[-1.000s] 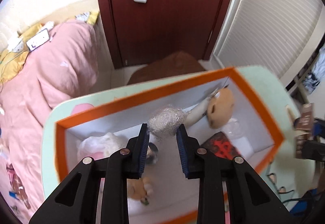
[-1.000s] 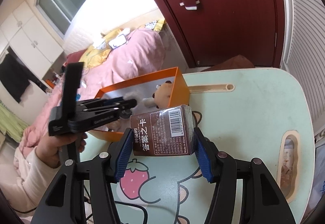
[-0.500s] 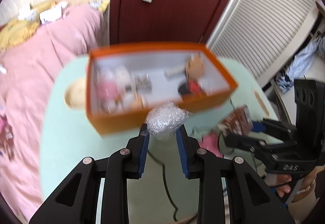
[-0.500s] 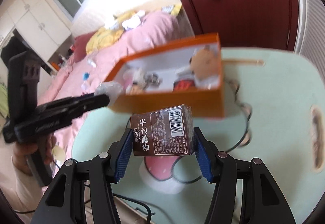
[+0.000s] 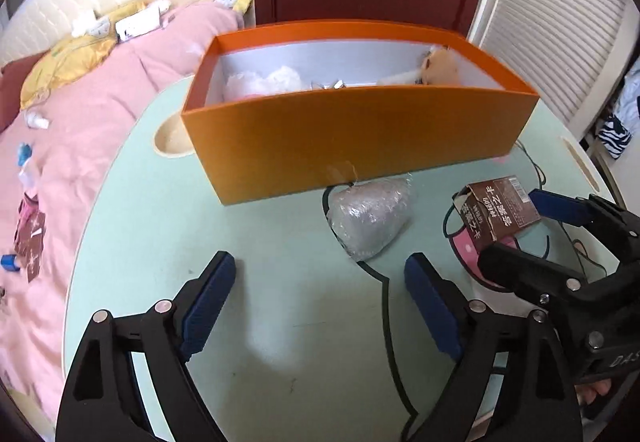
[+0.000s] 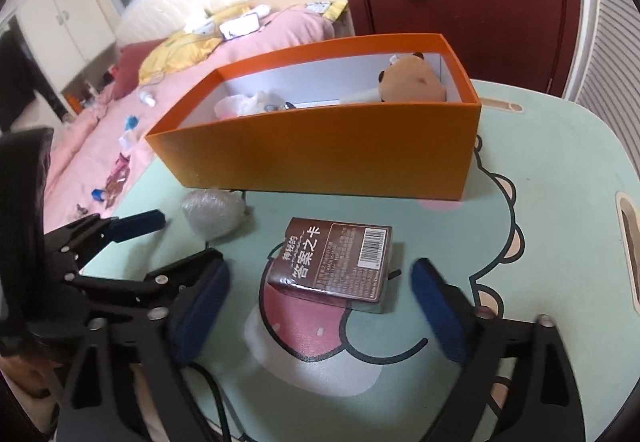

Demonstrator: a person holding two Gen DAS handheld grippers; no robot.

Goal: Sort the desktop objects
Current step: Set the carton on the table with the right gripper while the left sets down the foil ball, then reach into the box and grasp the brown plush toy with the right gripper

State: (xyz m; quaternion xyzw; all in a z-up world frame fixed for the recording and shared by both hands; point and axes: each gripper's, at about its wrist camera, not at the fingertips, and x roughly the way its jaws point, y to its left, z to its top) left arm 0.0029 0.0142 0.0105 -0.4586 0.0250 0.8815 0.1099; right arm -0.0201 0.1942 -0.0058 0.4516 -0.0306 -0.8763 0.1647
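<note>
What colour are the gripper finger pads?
Blue pads, on black fingers; clearest in the left wrist view.

Right tongs (image 6: 320, 306): bottom of frame, jaws opening, pads clear of the brown card box (image 6: 334, 266)
Card box: flat on the green counter (image 6: 560, 177), centre
Orange box (image 6: 320, 157): behind, upper centre
Plastic-wrapped bundle (image 6: 212, 215): centre left
Left tongs (image 6: 160, 242): lower left

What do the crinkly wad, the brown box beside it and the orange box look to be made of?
Wad: probably clear plastic film or bubble wrap, glossy and wrinkled. Brown box: printed card, seemingly under shiny shrink film, with a barcode. Orange box: matte cardboard, going by its flat, stiff walls and pale lining.
</note>
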